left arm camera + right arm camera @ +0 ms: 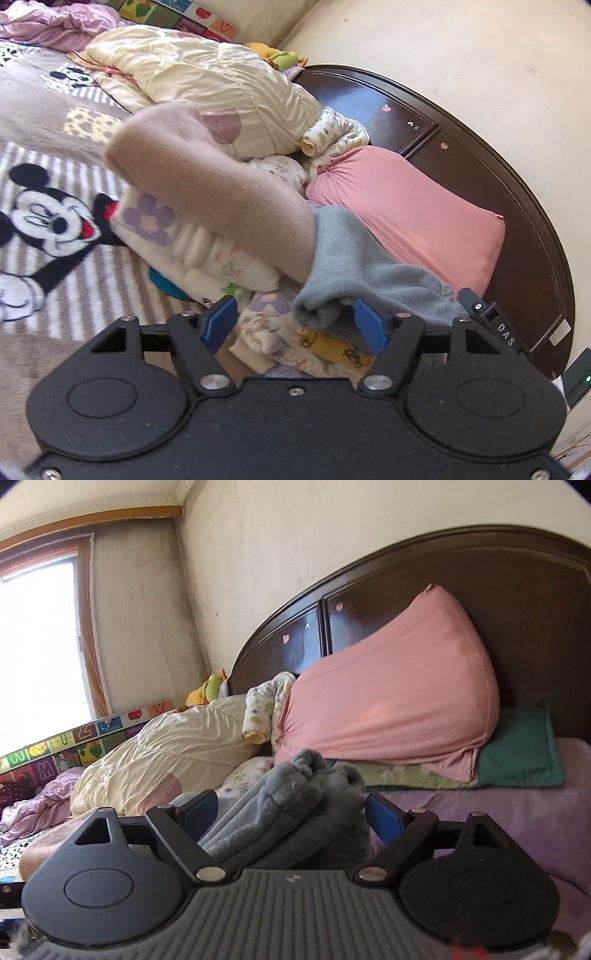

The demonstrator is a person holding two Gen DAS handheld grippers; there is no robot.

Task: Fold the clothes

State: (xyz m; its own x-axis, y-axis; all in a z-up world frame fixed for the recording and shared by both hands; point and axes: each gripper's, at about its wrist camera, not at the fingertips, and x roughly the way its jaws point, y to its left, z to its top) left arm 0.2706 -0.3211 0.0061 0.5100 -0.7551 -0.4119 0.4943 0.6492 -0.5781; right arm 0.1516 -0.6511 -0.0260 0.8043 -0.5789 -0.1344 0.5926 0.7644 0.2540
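Note:
A fleece garment with a beige part (207,192) and a grey-blue part (369,266) hangs over a pile of small folded clothes (207,254) on the bed. My left gripper (295,321) is open just above the pile, its right blue finger (369,325) touching the grey-blue edge. In the right wrist view, bunched grey fleece (291,812) fills the space between the blue fingers of my right gripper (291,816), whose jaws stand wide around it.
A Mickey Mouse blanket (55,221) covers the bed at left. A cream duvet (207,77), a pink pillow (391,701), a green pillow (524,746) and a dark wooden headboard (480,576) lie behind. A window (37,642) is at far left.

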